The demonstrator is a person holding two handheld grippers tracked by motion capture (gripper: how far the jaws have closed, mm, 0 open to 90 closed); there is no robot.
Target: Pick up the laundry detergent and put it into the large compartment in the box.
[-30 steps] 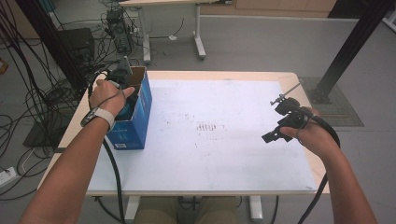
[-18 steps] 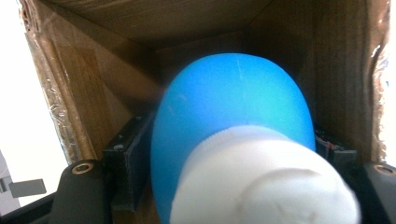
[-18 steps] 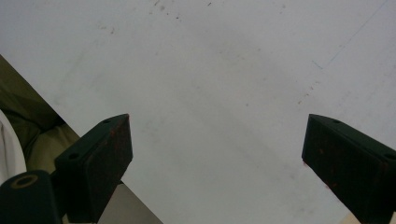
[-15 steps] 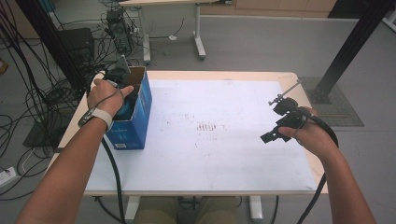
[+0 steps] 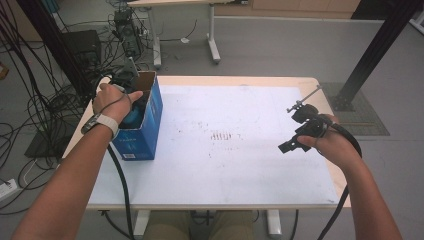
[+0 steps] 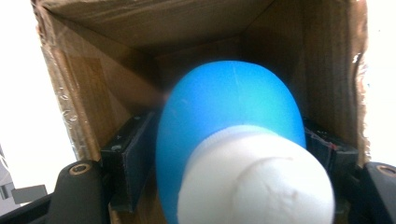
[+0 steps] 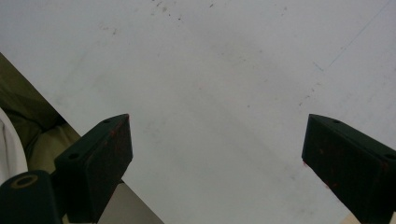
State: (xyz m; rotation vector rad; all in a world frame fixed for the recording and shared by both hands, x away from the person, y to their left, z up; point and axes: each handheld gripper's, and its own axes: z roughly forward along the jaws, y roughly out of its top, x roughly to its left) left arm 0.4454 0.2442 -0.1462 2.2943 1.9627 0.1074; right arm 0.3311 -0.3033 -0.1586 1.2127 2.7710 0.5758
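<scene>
High view: left tool (image 5: 131,95) sits inside the blue box (image 5: 145,131) at the bench's (image 5: 250,175) left edge; right tool (image 5: 295,142) hovers apart.

Left tool view: jaws have just been opening, flanking the blue-and-white bulb (image 6: 229,140) in the box; contact unclear. I judge it light, squashy, slippery; grip the blue belly.

Right tool view: jaws wide, empty.

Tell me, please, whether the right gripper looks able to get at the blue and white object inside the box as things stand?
Probably not readily. The right gripper hangs open over the table's far side, while the left gripper, its jaws just opened, straddles the blue and white object inside the narrow box, blocking its opening.
</scene>
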